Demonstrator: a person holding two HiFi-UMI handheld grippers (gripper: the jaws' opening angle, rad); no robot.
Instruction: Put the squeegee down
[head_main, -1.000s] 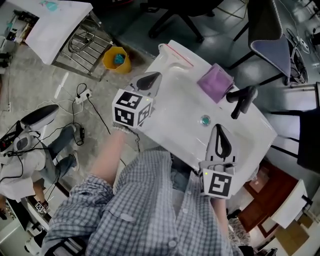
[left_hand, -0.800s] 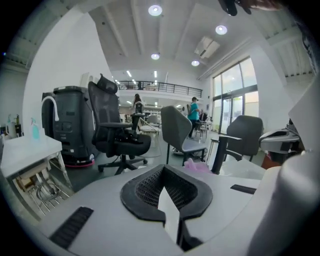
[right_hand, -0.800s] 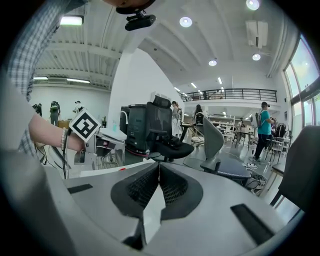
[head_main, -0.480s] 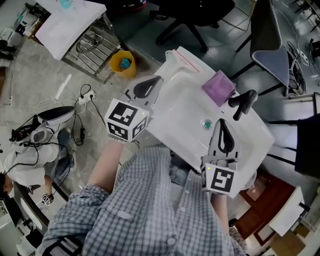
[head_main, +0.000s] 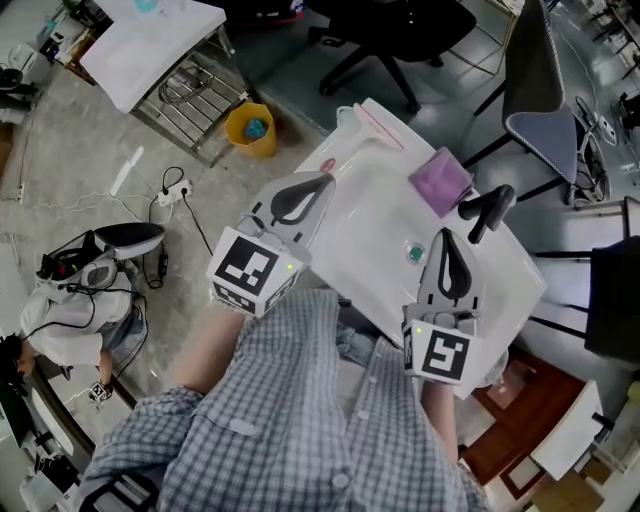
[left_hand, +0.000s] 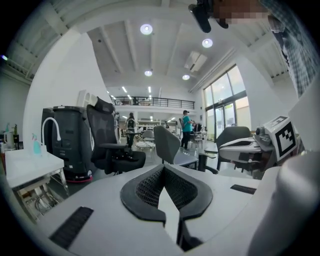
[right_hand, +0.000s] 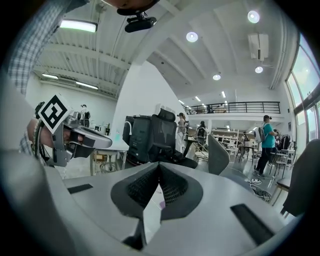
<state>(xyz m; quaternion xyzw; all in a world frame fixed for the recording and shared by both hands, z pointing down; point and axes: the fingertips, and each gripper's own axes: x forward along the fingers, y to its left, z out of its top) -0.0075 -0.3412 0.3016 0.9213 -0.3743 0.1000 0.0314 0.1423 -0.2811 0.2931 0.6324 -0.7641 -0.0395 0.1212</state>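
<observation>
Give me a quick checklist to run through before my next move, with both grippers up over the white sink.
1. Jaws of the left gripper together, nothing between them: ok.
2. Jaws of the right gripper together, nothing between them: ok.
3. The white squeegee with a red edge lies at the far end of the white sink, apart from both grippers: ok.
4. Squeegee lying flat and steady: cannot tell, too small.
5. The purple cloth and black faucet are clear of both grippers: ok.
</observation>
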